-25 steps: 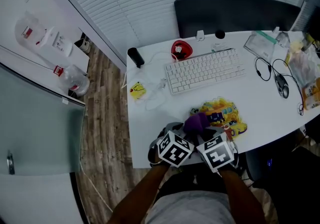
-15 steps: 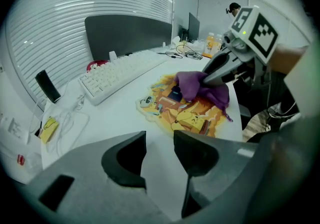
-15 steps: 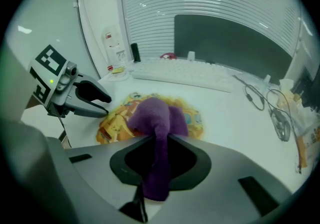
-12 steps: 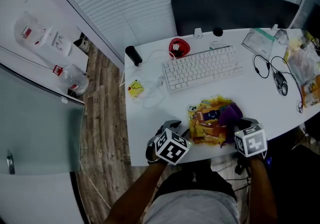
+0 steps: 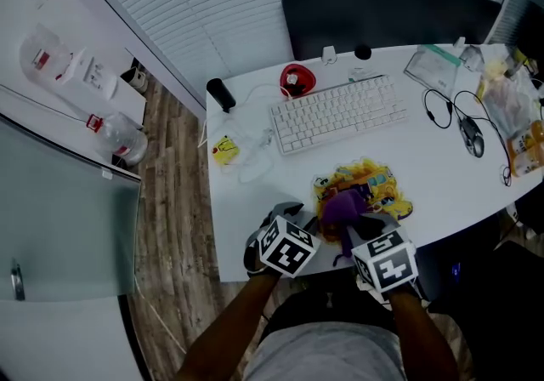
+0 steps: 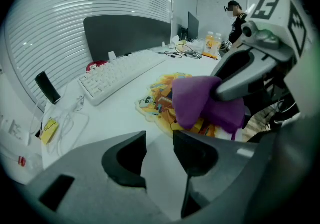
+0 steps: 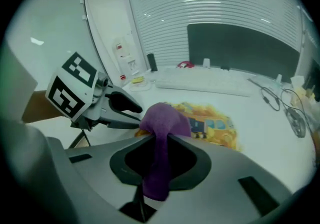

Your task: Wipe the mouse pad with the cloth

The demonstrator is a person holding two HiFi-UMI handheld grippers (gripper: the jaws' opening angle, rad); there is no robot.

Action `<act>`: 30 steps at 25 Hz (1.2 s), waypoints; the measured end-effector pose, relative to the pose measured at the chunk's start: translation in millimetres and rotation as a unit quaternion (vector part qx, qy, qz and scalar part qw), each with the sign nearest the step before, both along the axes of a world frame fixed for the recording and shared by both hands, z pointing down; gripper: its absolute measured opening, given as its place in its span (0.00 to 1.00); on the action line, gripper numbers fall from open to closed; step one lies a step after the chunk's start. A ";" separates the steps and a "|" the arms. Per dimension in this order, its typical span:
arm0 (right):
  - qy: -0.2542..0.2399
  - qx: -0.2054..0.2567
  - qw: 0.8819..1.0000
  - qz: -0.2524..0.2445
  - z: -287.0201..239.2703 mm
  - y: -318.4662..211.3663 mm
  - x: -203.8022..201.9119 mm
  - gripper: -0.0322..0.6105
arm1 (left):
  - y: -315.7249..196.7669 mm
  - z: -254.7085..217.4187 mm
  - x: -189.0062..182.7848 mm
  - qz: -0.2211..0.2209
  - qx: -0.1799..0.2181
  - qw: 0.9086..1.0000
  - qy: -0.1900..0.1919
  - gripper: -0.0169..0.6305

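**Head view.** A white desk [image 5: 255, 201] carries a white keyboard [image 5: 337, 113] at its far side. A wired mouse [image 5: 473, 143] lies at the far right. The mouse pad [image 5: 374, 182], yellow with a cartoon print, lies flat near the desk's near edge, in front of the keyboard and apart from it. The left gripper [image 5: 293, 216] is positioned at the near edge, just left of the pad. The right gripper [image 5: 357, 224] is positioned at the pad's near side. The purple cloth [image 5: 342, 205] bunches at the right gripper's tips and covers the pad's near-left part.

**Left gripper view.** The two jaws are spread and are closing. Only bare desk surface shows between them; they hold nothing. The pad lies beyond them to the right. The cloth hangs over the pad from the other gripper's tips. A person [image 6: 235, 10] stands in the far background.

**Right gripper view.** The jaws are pinched on the purple cloth. A strip of it runs down between the pads, and the rest mounds above them. Whether the cloth presses on the pad cannot be told here. The pad extends to the far right of the cloth. The left gripper's tips sit just left of the cloth.
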State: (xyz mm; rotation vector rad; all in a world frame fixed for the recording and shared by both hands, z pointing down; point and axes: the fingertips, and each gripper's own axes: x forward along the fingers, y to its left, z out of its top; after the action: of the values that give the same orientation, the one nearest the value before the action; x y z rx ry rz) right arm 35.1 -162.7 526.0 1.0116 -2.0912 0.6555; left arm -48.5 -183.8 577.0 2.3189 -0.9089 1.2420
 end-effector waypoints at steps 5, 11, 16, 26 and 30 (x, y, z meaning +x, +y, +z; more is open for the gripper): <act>0.018 -0.014 0.999 -0.032 17.4 5.7 -17.6 0.14 | 0.7 -0.6 0.0 -0.001 -0.002 1.000 0.002 0.30; 0.058 -0.008 0.998 0.010 16.2 -7.4 51.6 0.14 | 0.2 -0.9 -0.7 -0.002 -0.003 1.000 0.004 0.30; 0.078 -0.011 0.995 0.063 19.7 -15.7 119.5 0.14 | 0.5 -0.5 -1.0 -0.004 -0.004 1.000 0.003 0.30; -0.014 0.035 0.997 0.066 -23.0 -19.3 114.3 0.14 | -8.0 -30.5 -4.6 -0.032 0.039 0.998 0.027 0.28; -0.064 0.092 0.992 0.055 -85.3 -31.3 103.4 0.14 | -23.8 -105.6 -6.0 -0.051 0.114 0.986 0.115 0.18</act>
State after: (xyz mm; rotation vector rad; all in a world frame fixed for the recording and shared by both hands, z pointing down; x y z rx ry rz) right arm 138.5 -194.0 440.7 1.2235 -2.2530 0.6030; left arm -54.5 -207.6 471.4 2.4890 -1.1198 0.8457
